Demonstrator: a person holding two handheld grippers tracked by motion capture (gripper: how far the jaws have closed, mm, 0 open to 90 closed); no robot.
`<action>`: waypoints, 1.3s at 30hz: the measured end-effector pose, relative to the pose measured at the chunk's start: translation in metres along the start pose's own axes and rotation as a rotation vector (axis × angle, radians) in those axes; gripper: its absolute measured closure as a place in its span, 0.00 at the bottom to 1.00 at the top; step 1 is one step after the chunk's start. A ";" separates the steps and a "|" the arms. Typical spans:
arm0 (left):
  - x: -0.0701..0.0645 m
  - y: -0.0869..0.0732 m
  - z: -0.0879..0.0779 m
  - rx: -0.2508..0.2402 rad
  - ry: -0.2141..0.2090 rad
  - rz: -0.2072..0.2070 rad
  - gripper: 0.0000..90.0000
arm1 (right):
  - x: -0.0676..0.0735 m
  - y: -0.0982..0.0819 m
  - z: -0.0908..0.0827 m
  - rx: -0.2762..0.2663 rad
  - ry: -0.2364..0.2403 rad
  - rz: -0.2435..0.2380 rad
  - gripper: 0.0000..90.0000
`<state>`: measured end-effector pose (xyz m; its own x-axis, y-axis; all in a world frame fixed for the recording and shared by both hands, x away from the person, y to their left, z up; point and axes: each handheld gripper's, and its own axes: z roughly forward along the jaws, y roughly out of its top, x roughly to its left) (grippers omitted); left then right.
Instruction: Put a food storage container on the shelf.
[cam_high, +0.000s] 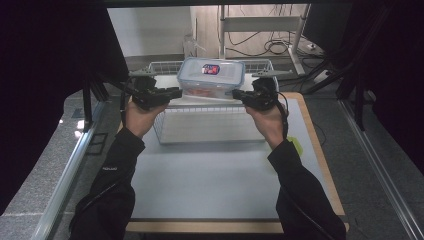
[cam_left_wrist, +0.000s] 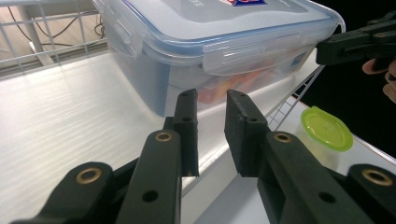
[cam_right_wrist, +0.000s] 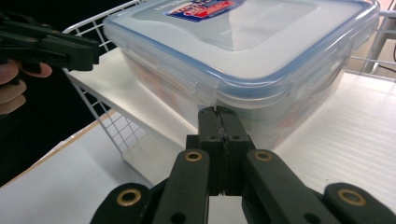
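Centrally, in the upper middle of the high view: clear lidded container (cam_high: 211, 76) resting in the wire basket (cam_high: 165, 131). Left claw (cam_high: 176, 93) slightly apart, gripping nothing; right claw (cam_high: 237, 95) pressed together, empty, just beside the container.

No legible text anywhere; only a red-and-blue label (cam_right_wrist: 201, 9) on the container lid (cam_right_wrist: 261, 42), lettering too blurred to read.

Container (cam_high: 211, 76) on basket shelf (cam_high: 210, 125), between both tools.
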<state>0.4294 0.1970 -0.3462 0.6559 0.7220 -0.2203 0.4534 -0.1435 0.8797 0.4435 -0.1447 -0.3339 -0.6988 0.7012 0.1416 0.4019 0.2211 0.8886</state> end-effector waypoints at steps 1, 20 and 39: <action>0.000 0.000 0.002 0.003 0.003 -0.002 0.84 | -0.002 0.000 0.001 0.000 0.000 0.005 1.00; -0.002 0.003 0.021 0.004 0.057 -0.036 0.84 | -0.020 0.003 0.011 0.011 -0.030 0.047 1.00; -0.006 0.005 0.020 -0.013 0.085 -0.025 0.81 | -0.017 0.003 0.011 0.013 -0.022 0.043 0.99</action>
<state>0.4397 0.1787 -0.3484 0.5906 0.7802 -0.2061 0.4608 -0.1163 0.8799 0.4630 -0.1488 -0.3387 -0.6675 0.7250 0.1696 0.4393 0.1995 0.8759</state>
